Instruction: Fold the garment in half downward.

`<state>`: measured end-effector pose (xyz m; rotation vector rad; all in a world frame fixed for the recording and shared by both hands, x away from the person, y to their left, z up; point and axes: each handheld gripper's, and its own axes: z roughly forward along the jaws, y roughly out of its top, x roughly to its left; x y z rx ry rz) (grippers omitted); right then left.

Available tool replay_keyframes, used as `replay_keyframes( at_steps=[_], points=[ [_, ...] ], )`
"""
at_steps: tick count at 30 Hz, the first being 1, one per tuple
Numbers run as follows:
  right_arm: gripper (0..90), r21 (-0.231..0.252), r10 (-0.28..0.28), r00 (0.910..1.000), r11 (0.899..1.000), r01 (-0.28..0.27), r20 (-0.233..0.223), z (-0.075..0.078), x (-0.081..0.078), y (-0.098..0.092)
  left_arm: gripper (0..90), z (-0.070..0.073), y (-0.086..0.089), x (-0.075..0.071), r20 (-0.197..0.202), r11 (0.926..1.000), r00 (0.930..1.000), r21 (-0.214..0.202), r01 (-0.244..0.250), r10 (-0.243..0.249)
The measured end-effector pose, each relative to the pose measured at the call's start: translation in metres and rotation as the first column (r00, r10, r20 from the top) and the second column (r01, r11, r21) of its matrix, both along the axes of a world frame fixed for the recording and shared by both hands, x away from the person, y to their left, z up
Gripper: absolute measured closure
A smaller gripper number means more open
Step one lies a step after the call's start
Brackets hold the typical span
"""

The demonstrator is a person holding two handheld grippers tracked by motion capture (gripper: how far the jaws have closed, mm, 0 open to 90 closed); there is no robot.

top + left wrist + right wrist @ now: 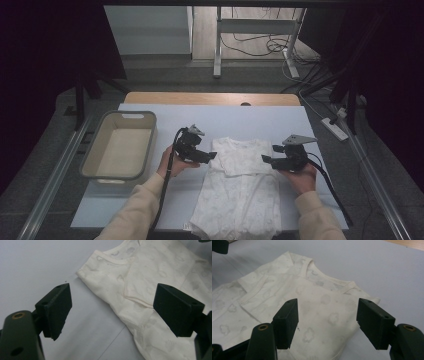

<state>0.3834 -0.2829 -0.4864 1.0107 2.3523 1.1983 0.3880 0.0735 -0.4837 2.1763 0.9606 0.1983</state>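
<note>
A cream-white small shirt (240, 185) with a faint cloud print lies flat on the pale table cover (280, 120). Its neckline points away from me and both sleeves are folded in over the chest. My left gripper (210, 156) hovers at the shirt's left shoulder edge, jaws open and empty. In the left gripper view (112, 290) the shirt (150, 270) lies under and past the right-hand jaw. My right gripper (265, 159) is at the shirt's right side, also open. In the right gripper view (328, 302) the folded shoulder of the shirt (319, 290) lies between and below the jaws, untouched.
An empty beige tub (131, 116) stands at the table's left side, near my left hand. The shirt's hem reaches the front edge of the table. On the floor to the right lies a white power strip (336, 129), with cables behind it.
</note>
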Motion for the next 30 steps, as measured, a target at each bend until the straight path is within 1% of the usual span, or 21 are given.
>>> replay_keyframes(
  at_steps=[2,4,5,7,9,11,15,17,21,23,30],
  points=[
    [34.0,0.006,-0.007,1.0000,1.000,0.007,-0.003,-0.001,0.003,-0.001,16.7,-0.002,-0.003,0.004,-0.001,1.0000,1.0000,-0.003,-0.003,0.003],
    [34.0,0.011,-0.014,0.9999,1.000,0.014,-0.006,-0.002,0.007,-0.001,16.3,-0.004,-0.008,0.008,-0.001,0.9998,1.0000,0.015,0.009,-0.009],
    [34.0,0.007,-0.019,0.9998,1.000,0.019,-0.006,-0.002,0.009,-0.002,15.9,-0.004,-0.010,0.010,0.001,0.9996,0.9999,0.025,0.015,-0.015],
    [34.0,-0.009,-0.027,0.9996,1.000,0.027,-0.007,-0.002,0.011,-0.003,15.8,-0.005,-0.012,0.014,-0.003,0.9995,0.9999,0.027,0.017,-0.017],
    [34.0,-0.012,-0.034,0.9994,0.999,0.034,-0.008,-0.002,0.013,-0.004,15.4,-0.006,-0.013,0.018,-0.004,0.9995,0.9999,0.029,0.015,-0.015],
    [34.0,-0.008,-0.040,0.9992,0.999,0.040,-0.006,-0.002,0.014,-0.006,15.5,-0.007,-0.014,0.022,-0.011,0.9996,0.9999,0.025,0.010,-0.010],
    [34.0,-0.004,-0.044,0.9989,0.999,0.044,-0.011,-0.003,0.023,-0.005,15.4,-0.010,-0.014,0.029,-0.016,0.9994,0.9999,0.035,0.005,-0.005],
    [34.0,0.011,-0.047,0.9986,0.999,0.047,-0.024,-0.005,0.029,-0.005,15.4,-0.012,-0.014,0.032,-0.019,0.9994,0.9998,0.035,-0.001,0.002],
    [34.0,-0.019,-0.046,0.9985,0.999,0.046,-0.028,-0.006,0.038,-0.004,15.5,-0.018,-0.016,0.040,-0.028,0.9986,0.9996,0.052,-0.004,0.005],
    [34.0,-0.022,-0.053,0.9981,0.998,0.053,-0.032,-0.007,0.040,-0.004,15.4,-0.021,-0.017,0.043,-0.033,0.9981,0.9994,0.061,-0.003,0.005],
    [34.0,-0.029,-0.061,0.9969,0.998,0.059,-0.051,-0.009,0.045,-0.006,15.4,-0.027,-0.018,0.051,-0.047,0.9975,0.9989,0.070,-0.006,0.009]
  ],
)
